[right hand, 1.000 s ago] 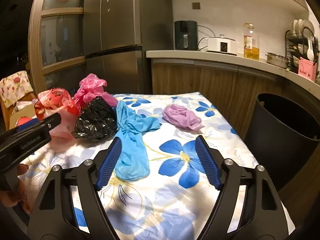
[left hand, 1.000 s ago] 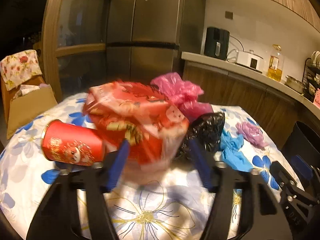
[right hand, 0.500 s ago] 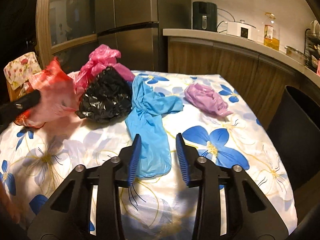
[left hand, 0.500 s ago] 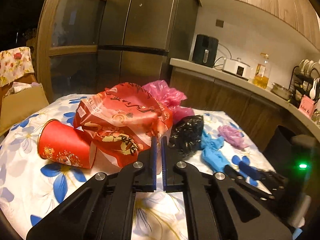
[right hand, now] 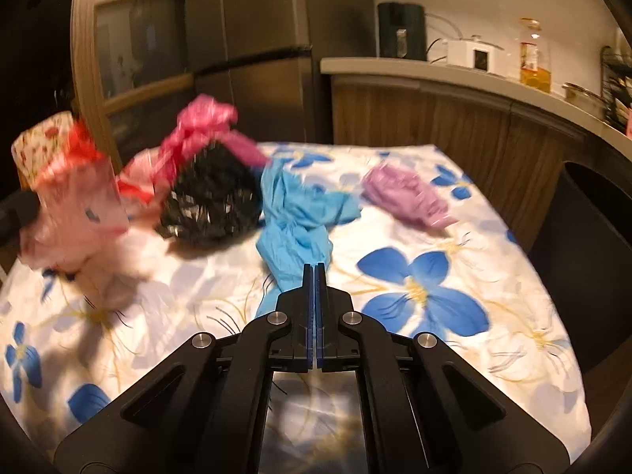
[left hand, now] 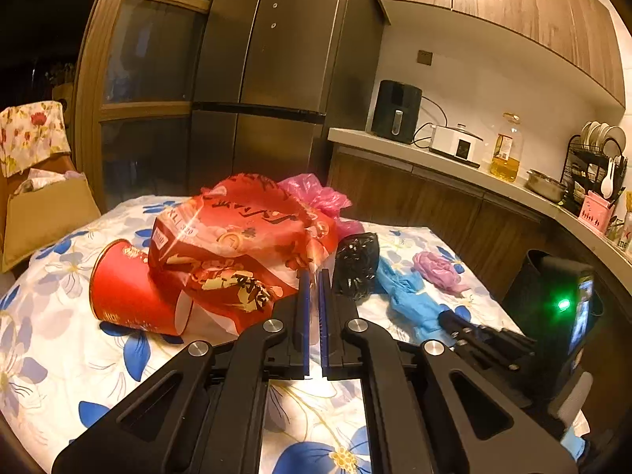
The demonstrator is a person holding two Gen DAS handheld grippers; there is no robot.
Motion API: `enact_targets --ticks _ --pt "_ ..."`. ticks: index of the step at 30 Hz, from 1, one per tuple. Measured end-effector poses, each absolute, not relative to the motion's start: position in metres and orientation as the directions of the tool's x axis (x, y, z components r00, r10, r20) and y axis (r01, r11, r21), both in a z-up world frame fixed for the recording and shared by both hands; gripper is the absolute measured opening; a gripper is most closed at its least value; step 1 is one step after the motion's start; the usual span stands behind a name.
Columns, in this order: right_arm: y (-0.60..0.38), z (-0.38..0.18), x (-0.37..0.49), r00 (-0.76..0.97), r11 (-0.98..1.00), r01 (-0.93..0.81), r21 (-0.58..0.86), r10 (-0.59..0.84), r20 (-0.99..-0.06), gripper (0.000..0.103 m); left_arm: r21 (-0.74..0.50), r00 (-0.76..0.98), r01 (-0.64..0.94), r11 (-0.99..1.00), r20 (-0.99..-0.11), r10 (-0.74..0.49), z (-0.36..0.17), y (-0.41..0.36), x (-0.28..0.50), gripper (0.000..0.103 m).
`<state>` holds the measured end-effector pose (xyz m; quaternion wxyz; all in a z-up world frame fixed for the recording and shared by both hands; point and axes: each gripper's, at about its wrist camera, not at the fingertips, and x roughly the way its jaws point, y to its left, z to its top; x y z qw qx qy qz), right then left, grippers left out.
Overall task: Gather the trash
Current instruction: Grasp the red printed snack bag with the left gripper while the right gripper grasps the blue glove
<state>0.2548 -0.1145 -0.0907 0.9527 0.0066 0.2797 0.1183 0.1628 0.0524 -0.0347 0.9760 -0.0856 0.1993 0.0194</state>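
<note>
Now left gripper (left hand: 314,276) clamped on red bag (left hand: 241,245); right gripper (right hand: 315,272) clamped on blue bag (right hand: 296,221), both beside black bag (right hand: 213,201).

On the table (right hand: 493,276), left to right — cup (left hand: 126,296), snack bag (left hand: 237,245), crumpled bags (right hand: 213,201).

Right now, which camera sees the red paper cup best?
The left wrist view. There the red cup lies on its side on the flowered tablecloth, sharp, beside the red snack bag that the left gripper pinches. In the right wrist view I cannot make the cup out; that blurred left side shows only the bag.
</note>
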Motion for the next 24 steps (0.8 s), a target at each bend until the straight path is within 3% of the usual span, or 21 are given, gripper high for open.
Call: enact_targets --ticks 12,24 --pt "-0.156 -0.026 0.201 0.896 0.971 -0.219 0.099 0.240 -0.372 0.000 -0.177 0.938 -0.021 0.984 -0.344 -0.042 -0.017 0.040 0.144 0.002" --pt "-0.188 0.012 0.170 0.927 0.970 -0.209 0.122 0.236 -0.292 0.000 -0.157 0.955 0.075 0.985 -0.273 -0.116 0.008 0.004 0.124 0.002"
